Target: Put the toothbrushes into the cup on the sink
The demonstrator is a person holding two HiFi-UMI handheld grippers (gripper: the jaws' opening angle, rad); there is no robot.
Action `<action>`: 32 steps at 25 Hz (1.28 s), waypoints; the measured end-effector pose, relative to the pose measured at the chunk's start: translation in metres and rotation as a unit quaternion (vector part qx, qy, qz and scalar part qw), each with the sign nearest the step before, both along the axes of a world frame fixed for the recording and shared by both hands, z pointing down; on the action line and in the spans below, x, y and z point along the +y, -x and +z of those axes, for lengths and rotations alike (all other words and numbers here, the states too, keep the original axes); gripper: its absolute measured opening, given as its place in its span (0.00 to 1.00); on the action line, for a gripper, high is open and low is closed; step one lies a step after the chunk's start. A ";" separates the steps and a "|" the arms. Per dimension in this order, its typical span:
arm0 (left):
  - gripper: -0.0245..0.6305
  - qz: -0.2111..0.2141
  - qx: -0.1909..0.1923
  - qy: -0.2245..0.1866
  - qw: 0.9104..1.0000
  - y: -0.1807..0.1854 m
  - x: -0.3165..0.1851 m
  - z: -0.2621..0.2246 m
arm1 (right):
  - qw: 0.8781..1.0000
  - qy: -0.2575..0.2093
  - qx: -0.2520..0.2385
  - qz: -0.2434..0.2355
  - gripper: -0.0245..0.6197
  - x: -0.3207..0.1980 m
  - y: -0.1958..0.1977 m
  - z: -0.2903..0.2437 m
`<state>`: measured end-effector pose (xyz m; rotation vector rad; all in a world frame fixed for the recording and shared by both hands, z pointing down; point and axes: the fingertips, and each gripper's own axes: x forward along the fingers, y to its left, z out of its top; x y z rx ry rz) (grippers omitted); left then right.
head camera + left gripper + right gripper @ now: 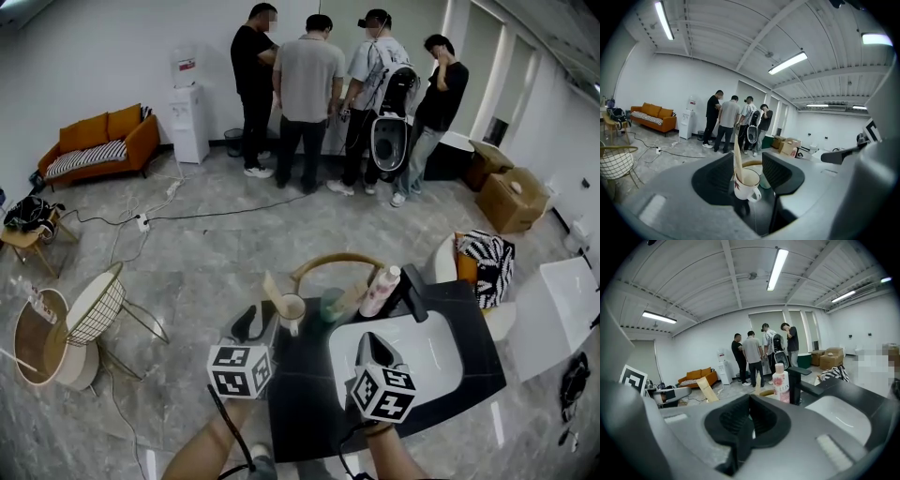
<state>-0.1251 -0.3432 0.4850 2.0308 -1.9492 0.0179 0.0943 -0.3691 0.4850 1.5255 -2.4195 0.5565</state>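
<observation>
The left gripper [747, 163] is hovering nearest, its ridged jaws standing apart and gripping nothing. Just ahead of them, the glossy white cup [747, 183] is sitting near the dark counter's [305, 403] far left corner, a flat tan-wrapped toothbrush [737, 150] standing upright inside. The right gripper [751, 423], farther off, is staying out of it, pinched closed and empty.

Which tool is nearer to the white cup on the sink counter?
Left. The left tool is close beside the white cup; the right tool is apart, over the basin.
</observation>
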 end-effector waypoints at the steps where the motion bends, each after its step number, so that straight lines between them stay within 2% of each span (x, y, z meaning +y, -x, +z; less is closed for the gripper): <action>1: 0.31 0.001 -0.002 0.001 1.000 -0.001 0.003 -0.003 | 1.000 -0.003 -0.001 -0.002 0.04 0.000 0.001 -0.003; 4: 0.30 0.000 -0.011 0.005 1.000 -0.004 0.012 -0.011 | 1.000 -0.009 -0.006 -0.008 0.04 -0.001 0.005 -0.009; 15: 0.10 -0.038 -0.026 -0.014 0.999 0.002 0.046 -0.036 | 0.999 -0.036 -0.011 -0.014 0.04 0.006 0.012 -0.032; 22: 0.05 -0.051 -0.036 -0.016 0.998 -0.002 0.053 -0.042 | 0.999 -0.046 -0.003 -0.023 0.04 0.005 0.008 -0.041; 32: 0.05 -0.054 -0.035 -0.019 0.998 -0.005 0.052 -0.041 | 0.998 -0.055 0.005 -0.033 0.04 0.007 0.006 -0.046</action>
